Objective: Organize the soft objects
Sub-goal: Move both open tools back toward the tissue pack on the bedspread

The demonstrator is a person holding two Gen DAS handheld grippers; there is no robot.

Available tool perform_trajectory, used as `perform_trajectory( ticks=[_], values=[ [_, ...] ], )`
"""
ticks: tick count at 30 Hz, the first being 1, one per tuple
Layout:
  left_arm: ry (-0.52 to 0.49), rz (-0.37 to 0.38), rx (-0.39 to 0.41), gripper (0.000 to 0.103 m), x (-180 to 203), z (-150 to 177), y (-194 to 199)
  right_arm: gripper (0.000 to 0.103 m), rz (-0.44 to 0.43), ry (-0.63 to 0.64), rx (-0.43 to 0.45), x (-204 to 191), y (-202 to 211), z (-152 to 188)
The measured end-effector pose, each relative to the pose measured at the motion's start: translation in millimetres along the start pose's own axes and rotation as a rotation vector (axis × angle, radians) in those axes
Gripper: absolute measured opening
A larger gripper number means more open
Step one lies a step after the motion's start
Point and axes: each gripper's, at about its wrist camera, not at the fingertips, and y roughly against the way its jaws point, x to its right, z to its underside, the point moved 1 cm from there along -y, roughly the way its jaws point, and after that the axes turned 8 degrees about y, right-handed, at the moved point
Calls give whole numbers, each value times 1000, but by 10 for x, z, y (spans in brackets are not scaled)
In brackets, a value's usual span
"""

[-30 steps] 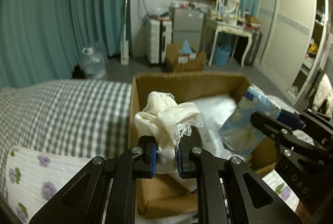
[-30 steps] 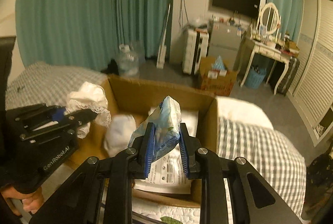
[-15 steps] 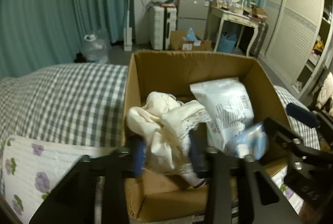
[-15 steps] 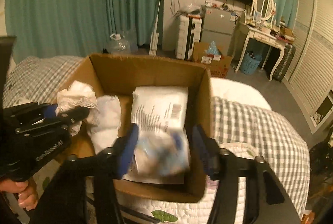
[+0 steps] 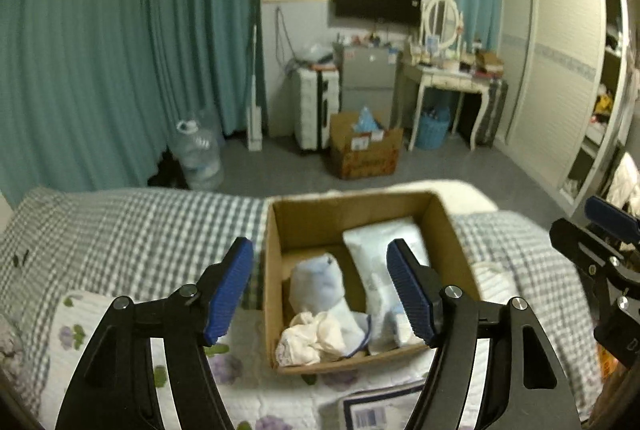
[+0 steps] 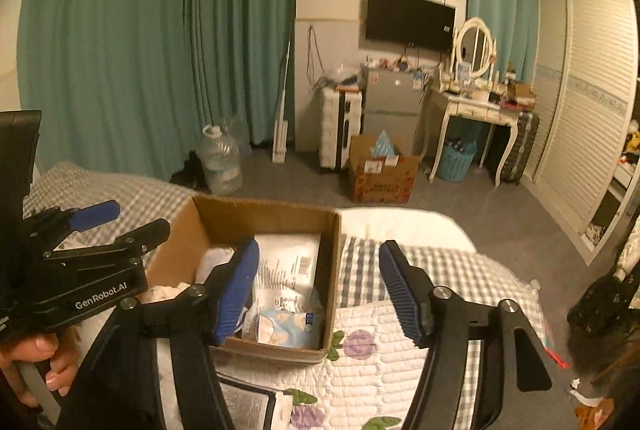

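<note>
A cardboard box (image 5: pixel 276 294) stands on the bed; it also shows in the right wrist view (image 6: pixel 334 270). Inside lie a cream lace cloth (image 5: pixel 310 338) at the near left, a white bundle (image 5: pixel 316 282), a large white packet (image 5: pixel 380 250) and a small blue-white pouch (image 6: pixel 284 324) at the near right. My left gripper (image 5: pixel 320 294) is open and empty, raised above the box's near side. My right gripper (image 6: pixel 318 290) is open and empty above the box's right wall. Each gripper shows at the edge of the other's view.
The bed has a grey checked cover (image 5: pixel 132 230) and a white quilt with purple flowers (image 6: pixel 360 370). A printed package (image 5: pixel 376 414) lies on the quilt in front of the box. Beyond the bed are a water jug (image 5: pixel 198 154), another carton (image 5: pixel 364 150) and a dressing table (image 5: pixel 448 82).
Both grippers opened and let go: the cream cloth and the blue-white pouch now lie in the box. Both grippers have pulled back and up from the box.
</note>
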Motion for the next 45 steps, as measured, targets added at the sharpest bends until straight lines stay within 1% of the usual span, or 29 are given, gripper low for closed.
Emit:
perform_trajectory(
  ticks=[1,2,3,4,5,6,9,12,14,17,18,26,32,35,40,42,43,45],
  values=[
    [0,2,14,76,2,-28,85,69,5,1,16,15,113,-38],
    [-2,-1,40,86,5,-60,220,70,9,2,34,20,246,-73],
    [-3,-7,63,93,0,-73,326,72,13,1,51,22,378,-106],
    [-3,-13,90,95,-9,-88,441,75,15,1,60,6,461,-127],
    [-3,-20,125,96,-27,-108,592,77,18,0,79,-3,607,-159],
    [-5,-21,145,96,-36,-118,707,81,20,0,93,-18,725,-184],
    [-9,-10,183,96,-78,-145,1039,92,25,10,131,-96,1033,-229],
    [-17,-9,219,96,-134,-147,1317,93,29,44,165,-210,1349,-255],
    [-11,-15,245,96,-180,-143,1511,94,47,62,180,-299,1533,-279],
    [3,-8,265,96,-252,-133,1716,100,73,66,202,-353,1804,-268],
    [7,-8,272,96,-281,-125,1780,103,78,64,209,-344,1878,-269],
    [50,1,345,96,-462,33,2242,103,111,55,270,-415,2558,-187],
    [71,-2,369,96,-564,162,2428,103,113,66,298,-464,2923,-112],
    [80,2,367,96,-594,220,2433,103,105,78,295,-504,2970,-76],
    [73,-13,346,96,-620,341,2321,103,85,85,279,-574,2935,19],
    [62,-36,360,96,-633,427,2238,103,75,95,269,-625,2884,88],
    [58,-59,370,96,-649,477,2168,103,72,100,261,-648,2844,127],
    [52,-70,348,96,-681,551,2063,103,65,104,236,-681,2741,215]
  ],
)
